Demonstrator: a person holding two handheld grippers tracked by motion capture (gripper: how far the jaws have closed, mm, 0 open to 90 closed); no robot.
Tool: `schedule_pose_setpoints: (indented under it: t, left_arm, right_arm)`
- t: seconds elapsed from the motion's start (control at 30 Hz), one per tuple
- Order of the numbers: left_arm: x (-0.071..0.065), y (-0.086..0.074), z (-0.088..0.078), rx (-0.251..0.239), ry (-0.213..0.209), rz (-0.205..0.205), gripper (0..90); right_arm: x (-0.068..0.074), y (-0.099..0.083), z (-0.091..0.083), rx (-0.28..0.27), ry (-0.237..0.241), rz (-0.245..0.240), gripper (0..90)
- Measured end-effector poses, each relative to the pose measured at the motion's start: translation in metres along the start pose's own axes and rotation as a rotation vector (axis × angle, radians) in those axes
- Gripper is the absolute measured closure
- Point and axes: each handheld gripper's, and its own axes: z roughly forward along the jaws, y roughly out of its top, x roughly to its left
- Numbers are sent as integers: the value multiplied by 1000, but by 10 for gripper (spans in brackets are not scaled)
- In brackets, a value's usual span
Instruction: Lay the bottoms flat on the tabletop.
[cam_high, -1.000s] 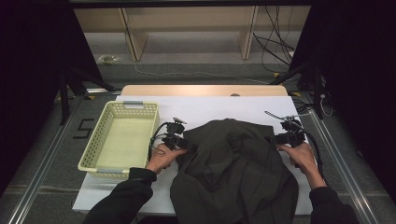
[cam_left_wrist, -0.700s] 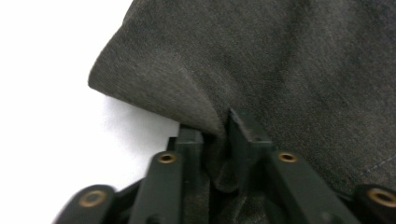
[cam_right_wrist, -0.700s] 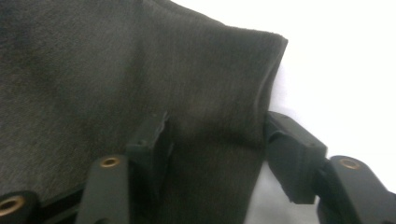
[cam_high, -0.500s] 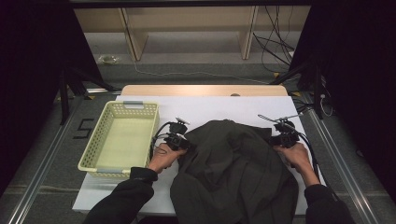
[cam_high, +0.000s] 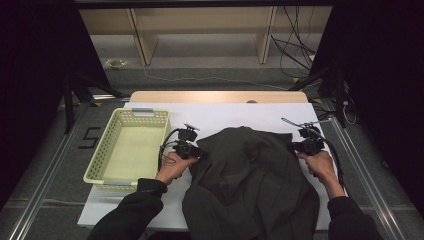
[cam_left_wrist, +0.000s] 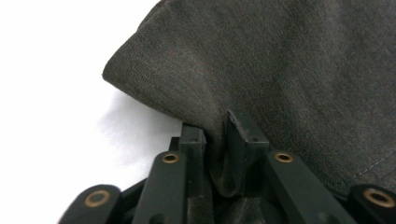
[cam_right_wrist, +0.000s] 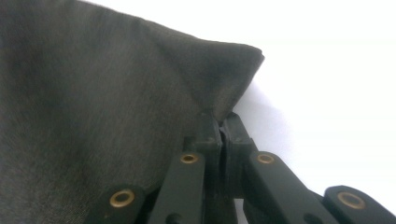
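Note:
A dark grey garment (cam_high: 250, 185) lies spread on the white table (cam_high: 225, 112), its lower part hanging over the near edge. My left gripper (cam_high: 196, 150) is at the garment's upper left edge. In the left gripper view a fold of the cloth (cam_left_wrist: 280, 70) fills the narrow gap between the jaws of my left gripper (cam_left_wrist: 215, 126), which have just opened a little and still pinch it. My right gripper (cam_high: 296, 147) is at the upper right edge. In the right gripper view my right gripper (cam_right_wrist: 219, 122) has just closed tight on a corner of the cloth (cam_right_wrist: 93, 93).
A pale yellow perforated basket (cam_high: 100, 160) stands on the table's left side, just left of my left hand. Bare white tabletop lies beyond the garment. Cables trail from both grippers, and metal rails run along both sides of the table.
My right gripper has shifted slightly inward at the garment's right edge. My left hand has stayed at the left edge. The garment lies much as before.

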Motion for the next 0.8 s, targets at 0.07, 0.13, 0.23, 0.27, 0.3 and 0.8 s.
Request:
schedule_pose_setpoints:
  t: [0.07, 0.13, 0.23, 0.27, 0.3, 0.8]
  left_arm:
    - [-2, 0, 0, 0, 3, 4, 722]
    - [-4, 1, -1, 1, 14, 23, 734]
    - [-6, 3, -6, -16, 6, 26, 749]
    - [-6, 4, -8, -25, 7, 31, 758]
    - [-6, 5, -9, -23, 4, 40, 787]
    - [1, 15, -41, -143, 0, 45, 886]
  right_arm:
    - [-2, 2, -5, -20, -3, 7, 881]
    - [-3, 3, -8, -32, -5, 6, 881]
    - [-3, 3, -10, -37, -11, 6, 881]
    - [-2, 4, -10, -42, -13, 2, 881]
    - [-2, 4, -10, -42, -15, 2, 881]
    - [1, 14, -31, -127, -13, -4, 885]
